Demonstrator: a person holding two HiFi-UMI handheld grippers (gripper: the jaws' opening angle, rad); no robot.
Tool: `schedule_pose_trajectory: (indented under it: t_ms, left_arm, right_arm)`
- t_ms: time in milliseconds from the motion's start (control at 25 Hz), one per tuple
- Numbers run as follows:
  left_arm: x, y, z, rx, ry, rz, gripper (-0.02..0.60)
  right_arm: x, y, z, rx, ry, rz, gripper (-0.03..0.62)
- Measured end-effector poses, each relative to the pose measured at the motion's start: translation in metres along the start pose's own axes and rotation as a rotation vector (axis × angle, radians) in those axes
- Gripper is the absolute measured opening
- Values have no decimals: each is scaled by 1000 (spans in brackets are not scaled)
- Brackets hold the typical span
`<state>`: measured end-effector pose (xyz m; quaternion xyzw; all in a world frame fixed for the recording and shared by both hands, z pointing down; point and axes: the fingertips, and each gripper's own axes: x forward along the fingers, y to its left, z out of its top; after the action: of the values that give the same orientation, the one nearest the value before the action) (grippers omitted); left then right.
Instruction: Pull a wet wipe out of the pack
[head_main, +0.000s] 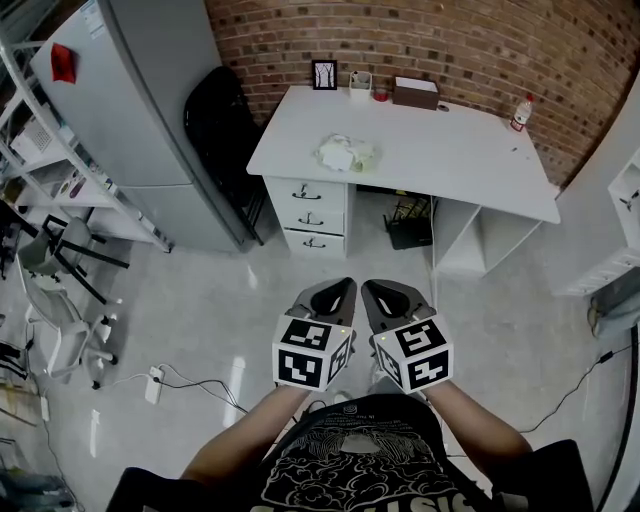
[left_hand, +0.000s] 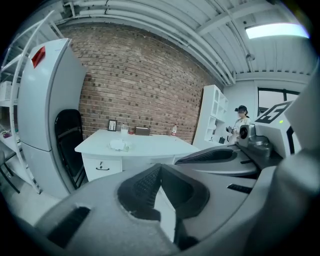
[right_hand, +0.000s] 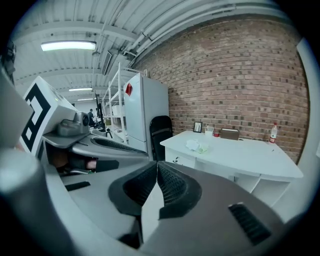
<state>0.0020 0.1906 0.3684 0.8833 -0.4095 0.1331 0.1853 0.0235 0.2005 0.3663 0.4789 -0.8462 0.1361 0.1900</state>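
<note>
The wet wipe pack (head_main: 347, 153) lies on the white desk (head_main: 450, 150), pale, with crumpled white wipes around it. It shows small in the left gripper view (left_hand: 118, 145) and in the right gripper view (right_hand: 197, 145). I stand well back from the desk. My left gripper (head_main: 335, 286) and right gripper (head_main: 381, 288) are held side by side over the floor, close to my body. Both are shut with nothing between the jaws, as seen at the left gripper (left_hand: 159, 168) and the right gripper (right_hand: 157, 165).
On the desk's far edge stand a picture frame (head_main: 324, 75), a cup (head_main: 360, 83), a brown box (head_main: 415, 93) and a bottle (head_main: 520, 112). A grey fridge (head_main: 150, 110) and black chair (head_main: 225, 130) stand to the left. A power strip (head_main: 154, 385) with cables lies on the floor.
</note>
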Motion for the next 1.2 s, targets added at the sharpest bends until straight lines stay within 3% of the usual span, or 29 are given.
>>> schedule_pose_trajectory:
  t_ms: [160, 600, 1200]
  left_arm:
    - [2, 8, -2, -24, 9, 0, 12]
    - [39, 17, 3, 4, 11, -3, 12]
    - [121, 62, 30, 19, 41, 47, 12]
  right_arm:
    - [9, -1, -1, 30, -3, -14, 18]
    - [35, -31, 5, 62, -29, -18, 18]
    - [104, -97, 20, 98, -28, 41, 18]
